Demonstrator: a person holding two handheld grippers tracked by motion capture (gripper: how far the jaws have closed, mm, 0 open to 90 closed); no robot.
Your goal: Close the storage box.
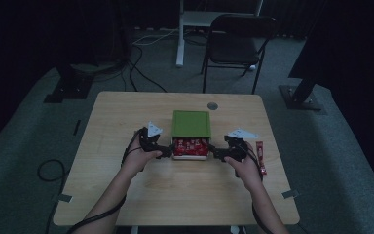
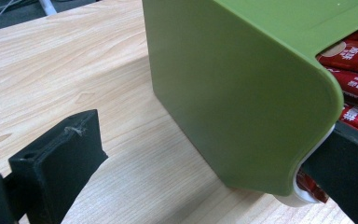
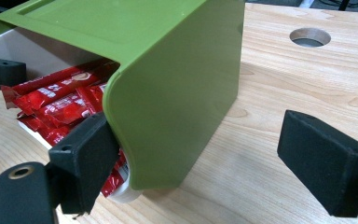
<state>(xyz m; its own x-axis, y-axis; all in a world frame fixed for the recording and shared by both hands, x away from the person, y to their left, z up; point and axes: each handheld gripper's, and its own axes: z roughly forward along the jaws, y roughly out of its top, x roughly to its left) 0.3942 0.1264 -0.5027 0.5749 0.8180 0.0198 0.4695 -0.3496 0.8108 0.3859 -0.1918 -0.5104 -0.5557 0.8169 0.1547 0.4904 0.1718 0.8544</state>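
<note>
Centrally, green-lidded box (image 1: 191,123), red sachets (image 1: 190,146) inside; left tongs (image 1: 166,152), right tongs (image 1: 215,154) both wide, straddling its corners.

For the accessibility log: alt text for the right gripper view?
An open right gripper straddles the near corner of a green lid partly covering a white box of red packets, on a wooden table.

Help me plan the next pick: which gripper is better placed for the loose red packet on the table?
Right, probably. The loose packet lies just outside the right gripper, by that hand, and its jaws stand open. The left gripper sits across the green-lidded box, which blocks its path.
</note>
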